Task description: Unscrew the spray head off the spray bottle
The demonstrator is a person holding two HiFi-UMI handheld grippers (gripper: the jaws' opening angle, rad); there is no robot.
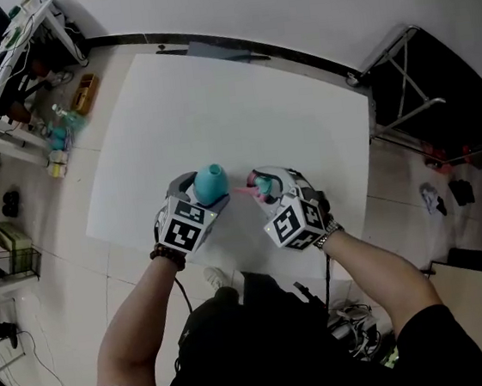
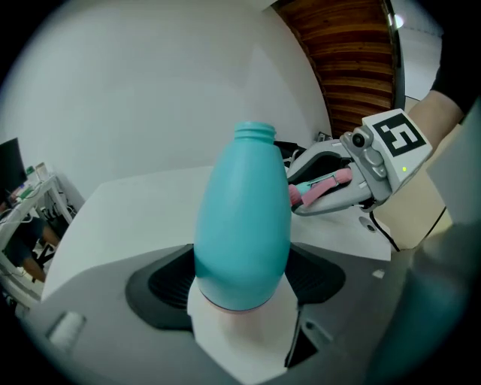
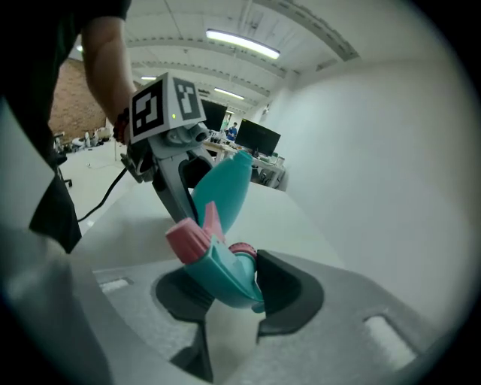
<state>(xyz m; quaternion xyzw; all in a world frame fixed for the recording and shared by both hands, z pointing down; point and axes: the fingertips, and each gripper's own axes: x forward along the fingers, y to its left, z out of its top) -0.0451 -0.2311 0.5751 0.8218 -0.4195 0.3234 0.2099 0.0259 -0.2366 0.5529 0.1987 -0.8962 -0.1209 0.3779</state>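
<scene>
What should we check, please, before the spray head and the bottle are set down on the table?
1. The spray head is off the bottle: ok, neck bare.
2. The left gripper grips the bottle: ok.
3. The right gripper grips the spray head: ok.
4. The table around both is bare: ok.
5. Liquid left inside the bottle: cannot tell.

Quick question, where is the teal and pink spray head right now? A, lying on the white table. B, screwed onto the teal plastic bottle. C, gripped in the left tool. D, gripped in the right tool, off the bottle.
D: the teal and pink spray head sits clamped in the right tool, while the teal plastic bottle in the left tool shows a bare, open neck.
</scene>
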